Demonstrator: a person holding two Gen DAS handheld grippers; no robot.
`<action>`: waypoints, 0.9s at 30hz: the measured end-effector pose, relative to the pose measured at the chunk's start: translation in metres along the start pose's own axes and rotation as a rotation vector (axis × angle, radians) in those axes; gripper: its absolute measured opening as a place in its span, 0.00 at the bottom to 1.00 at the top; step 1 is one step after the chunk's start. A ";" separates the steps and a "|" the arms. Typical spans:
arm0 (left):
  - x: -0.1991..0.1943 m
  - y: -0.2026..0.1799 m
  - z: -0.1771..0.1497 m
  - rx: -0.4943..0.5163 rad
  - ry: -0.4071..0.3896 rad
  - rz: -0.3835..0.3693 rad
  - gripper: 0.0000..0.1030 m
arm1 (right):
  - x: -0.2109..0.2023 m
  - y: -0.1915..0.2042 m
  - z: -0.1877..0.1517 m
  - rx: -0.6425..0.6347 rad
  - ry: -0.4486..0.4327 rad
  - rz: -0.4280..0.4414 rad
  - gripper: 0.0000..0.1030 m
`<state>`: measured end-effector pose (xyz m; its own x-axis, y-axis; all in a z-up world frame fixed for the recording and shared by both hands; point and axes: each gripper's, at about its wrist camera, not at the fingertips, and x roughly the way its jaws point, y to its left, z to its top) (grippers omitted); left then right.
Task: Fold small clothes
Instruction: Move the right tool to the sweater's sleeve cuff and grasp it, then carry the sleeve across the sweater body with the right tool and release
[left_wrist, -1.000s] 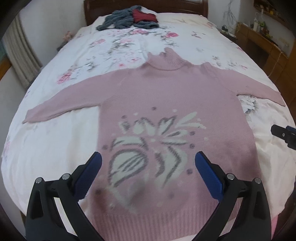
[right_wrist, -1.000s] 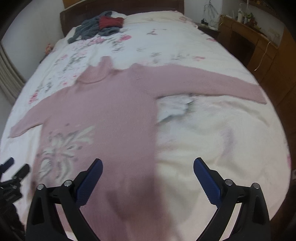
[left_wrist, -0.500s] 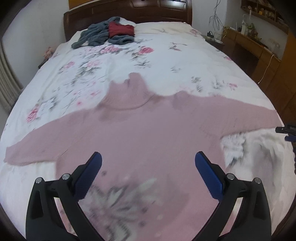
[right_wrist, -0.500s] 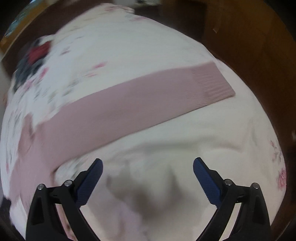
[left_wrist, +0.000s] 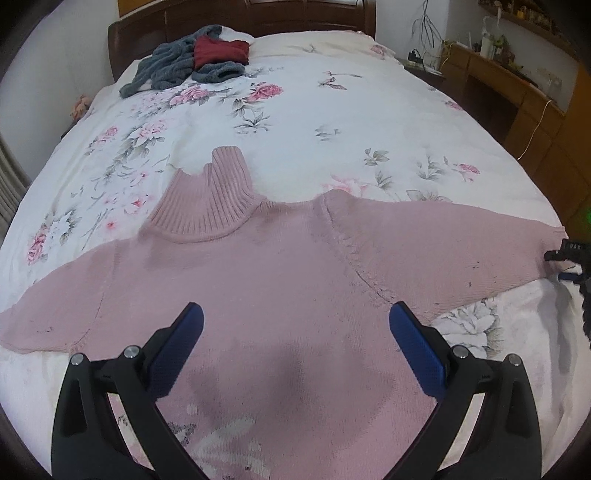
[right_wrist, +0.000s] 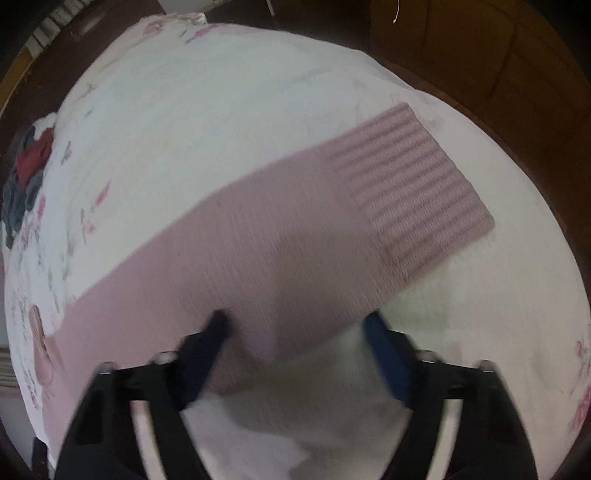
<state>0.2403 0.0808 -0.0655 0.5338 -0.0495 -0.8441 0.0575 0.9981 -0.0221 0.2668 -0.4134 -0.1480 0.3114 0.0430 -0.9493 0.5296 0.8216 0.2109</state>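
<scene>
I had the pink sweater (left_wrist: 280, 280) spread flat, front up, across the lower half of the left wrist frame, on the flowered bedspread (left_wrist: 332, 122). Its ribbed collar (left_wrist: 207, 199) sat left of centre, pointing toward the top of the frame, and one sleeve ran off toward the right edge while the other reached the left edge. My left gripper (left_wrist: 295, 332) was over the chest of the sweater with its jaws spread wide and nothing between them. At the far right edge of that frame I could see a bit of the right gripper (left_wrist: 569, 254) by the sleeve end.

In the right wrist frame, the sleeve (right_wrist: 295, 236) crossed the picture diagonally from lower left to upper right, ending in a ribbed cuff (right_wrist: 417, 181) at the upper right. The right gripper (right_wrist: 295, 321) stood spread open at the bottom centre, one finger over the sleeve and the other over the bedspread just past its lower edge; the blur kept me from telling whether either touched.

A heap of grey and red clothes (left_wrist: 192, 59) lay at the upper left, near the headboard (left_wrist: 295, 14). A wooden desk (left_wrist: 509, 81) stood at the upper right.
</scene>
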 end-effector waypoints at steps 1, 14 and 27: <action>0.000 0.001 -0.001 0.002 0.000 0.003 0.97 | -0.001 0.000 0.002 0.002 -0.008 0.016 0.48; -0.005 0.045 -0.016 -0.060 0.013 0.038 0.97 | -0.056 0.030 -0.030 -0.040 -0.091 0.203 0.04; -0.016 0.086 -0.033 -0.123 0.025 0.061 0.97 | -0.070 0.171 -0.090 -0.255 -0.028 0.451 0.04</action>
<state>0.2092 0.1684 -0.0718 0.5117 0.0108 -0.8591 -0.0794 0.9962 -0.0347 0.2650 -0.2246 -0.0665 0.4875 0.4124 -0.7696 0.1298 0.8374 0.5309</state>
